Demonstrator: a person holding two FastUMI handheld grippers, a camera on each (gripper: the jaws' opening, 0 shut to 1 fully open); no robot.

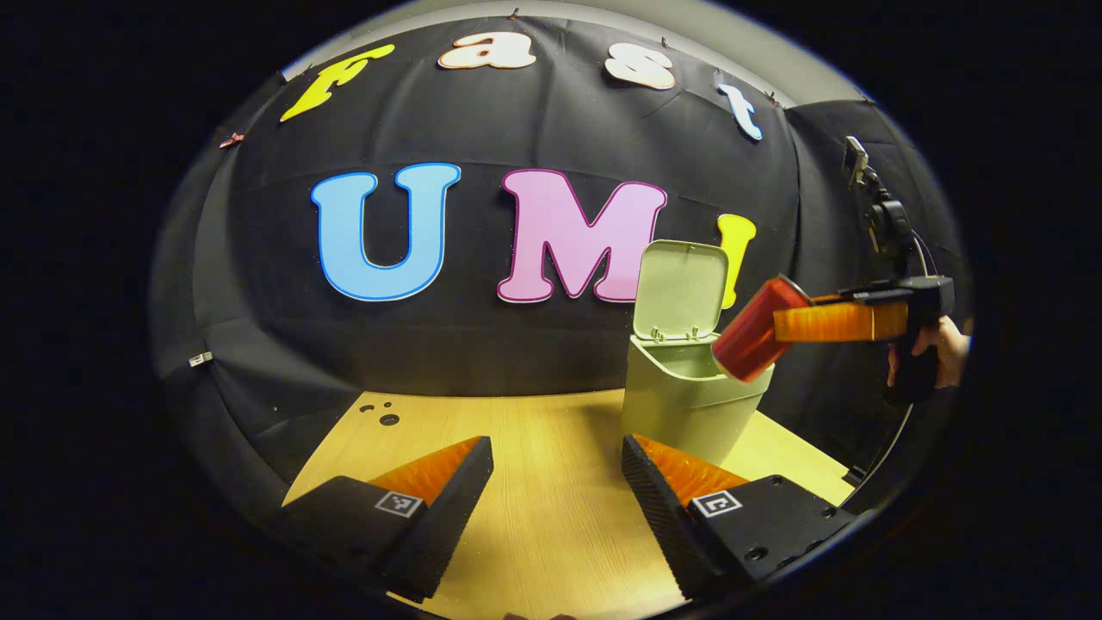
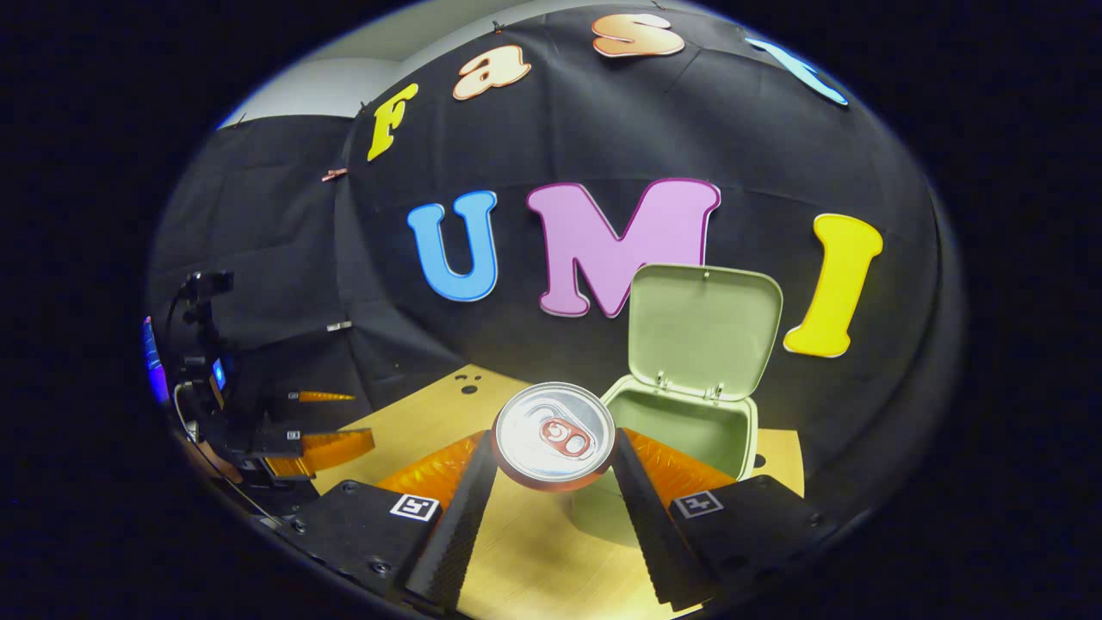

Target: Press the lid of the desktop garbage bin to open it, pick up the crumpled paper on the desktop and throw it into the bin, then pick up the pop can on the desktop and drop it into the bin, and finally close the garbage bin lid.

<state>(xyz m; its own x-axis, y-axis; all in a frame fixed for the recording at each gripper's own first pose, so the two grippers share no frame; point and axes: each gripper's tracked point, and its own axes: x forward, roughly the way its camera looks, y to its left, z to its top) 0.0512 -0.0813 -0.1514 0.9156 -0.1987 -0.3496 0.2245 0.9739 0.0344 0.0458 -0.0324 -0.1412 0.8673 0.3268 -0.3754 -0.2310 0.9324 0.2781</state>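
Note:
The pale green garbage bin (image 1: 689, 405) stands on the wooden table with its lid (image 1: 682, 288) raised upright. In the left gripper view the red pop can (image 1: 758, 331) hangs tilted at the bin's right rim, held by the other gripper. In the right gripper view my right gripper (image 2: 554, 456) is shut on the pop can (image 2: 554, 435), whose silver top faces the camera, just in front of the bin's open mouth (image 2: 689, 426); its lid (image 2: 702, 327) stands behind. My left gripper (image 1: 558, 452) is open over bare table, left of the bin.
The wooden table (image 1: 534, 499) has small dark holes (image 1: 387, 418) near its far left corner. A hand (image 1: 938, 349) holds the right gripper at the right edge. Camera gear on a stand (image 1: 887, 215) stands at the booth's right side.

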